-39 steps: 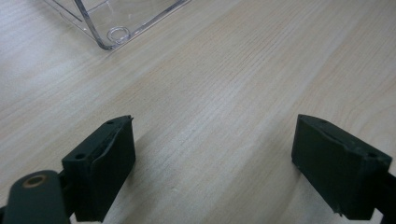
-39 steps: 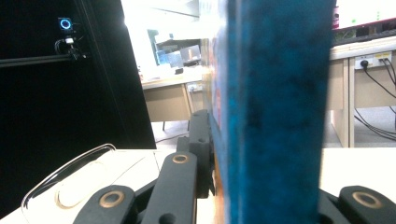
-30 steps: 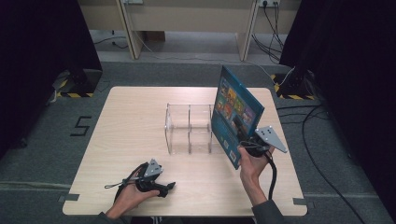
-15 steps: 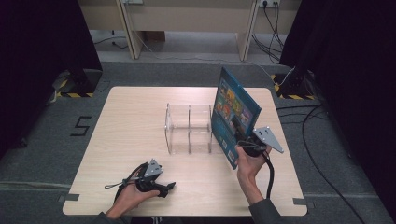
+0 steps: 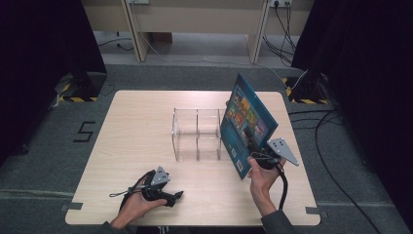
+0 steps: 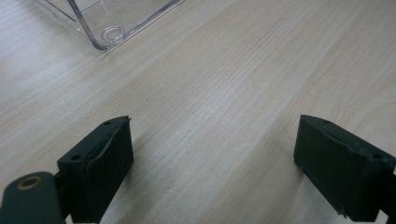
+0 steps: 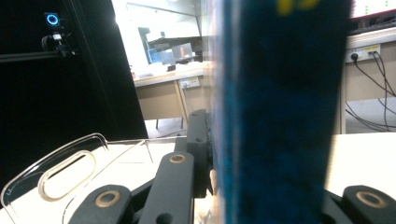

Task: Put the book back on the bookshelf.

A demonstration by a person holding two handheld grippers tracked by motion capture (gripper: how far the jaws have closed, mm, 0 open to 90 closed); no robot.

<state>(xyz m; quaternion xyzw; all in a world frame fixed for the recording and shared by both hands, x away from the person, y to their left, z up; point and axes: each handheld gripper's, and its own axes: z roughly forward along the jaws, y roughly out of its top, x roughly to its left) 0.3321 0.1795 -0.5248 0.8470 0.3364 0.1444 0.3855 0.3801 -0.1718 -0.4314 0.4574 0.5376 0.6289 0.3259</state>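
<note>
A blue picture book [image 5: 246, 124] is held upright and tilted above the table's right side, with my right gripper [image 5: 251, 139] shut on its cover. In the right gripper view the book [image 7: 280, 112] stands edge-on between the jaws, very close and blurred. A clear plastic divider rack [image 5: 197, 134] stands at the table's middle, just left of the book; its end wall [image 7: 51, 177] shows at lower left in the right gripper view. My left gripper [image 5: 176, 196] rests open near the front edge; its jaws stand wide apart over bare wood [image 6: 212, 140], the rack's corner [image 6: 109, 32] beyond.
The wooden table [image 5: 136, 122] has free room on its left half and along the front. Cables [image 5: 331, 122] lie on the grey floor to the right. Desk legs [image 5: 139, 29] stand behind the table, with dark curtains at both sides.
My right gripper has carried the book slightly left and lower, closer to the rack's right end. The left gripper has not moved.
</note>
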